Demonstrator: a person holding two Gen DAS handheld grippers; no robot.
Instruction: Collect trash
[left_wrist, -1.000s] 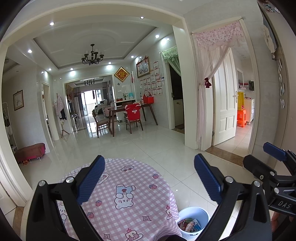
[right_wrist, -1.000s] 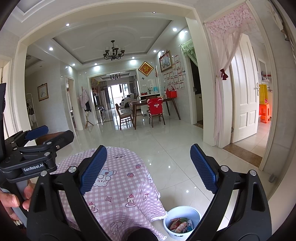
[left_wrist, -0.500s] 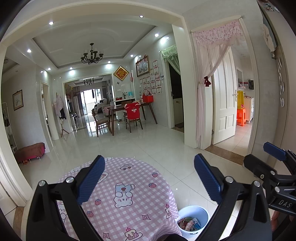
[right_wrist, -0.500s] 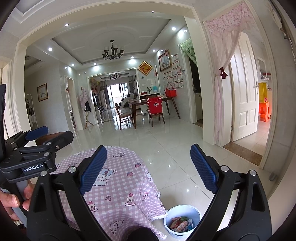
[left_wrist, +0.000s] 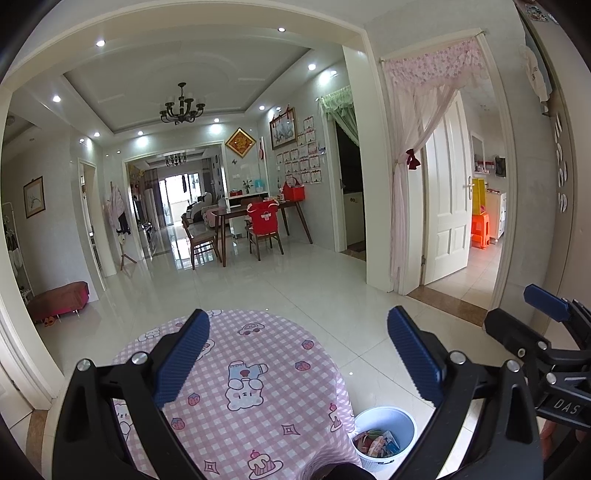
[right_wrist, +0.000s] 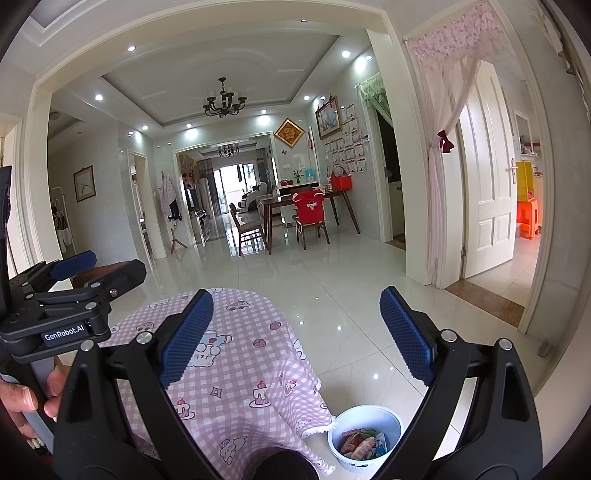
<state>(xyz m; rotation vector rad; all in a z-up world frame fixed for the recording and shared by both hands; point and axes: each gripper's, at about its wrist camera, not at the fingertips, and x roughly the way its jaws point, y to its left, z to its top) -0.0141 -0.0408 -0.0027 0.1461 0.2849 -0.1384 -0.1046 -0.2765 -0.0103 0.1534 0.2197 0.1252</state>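
Note:
A white round bin (left_wrist: 386, 435) stands on the floor by the table's right side, with several colourful wrappers (left_wrist: 375, 441) inside; it also shows in the right wrist view (right_wrist: 364, 437) with its wrappers (right_wrist: 362, 445). My left gripper (left_wrist: 297, 354) is open and empty, held above the round table with the pink checked cloth (left_wrist: 258, 373). My right gripper (right_wrist: 295, 336) is open and empty, above the cloth's right edge (right_wrist: 258, 369). Each gripper shows at the side of the other's view: the right gripper (left_wrist: 546, 325) and the left gripper (right_wrist: 74, 280).
Glossy white tile floor (left_wrist: 295, 288) stretches ahead to a dining table with chairs (left_wrist: 258, 225). A white door (left_wrist: 447, 206) with a pink curtain stands open at the right. A red bench (left_wrist: 59, 299) sits at the left wall.
Nothing has visibly changed beyond a slight drift of both views; both grippers stay open and empty.

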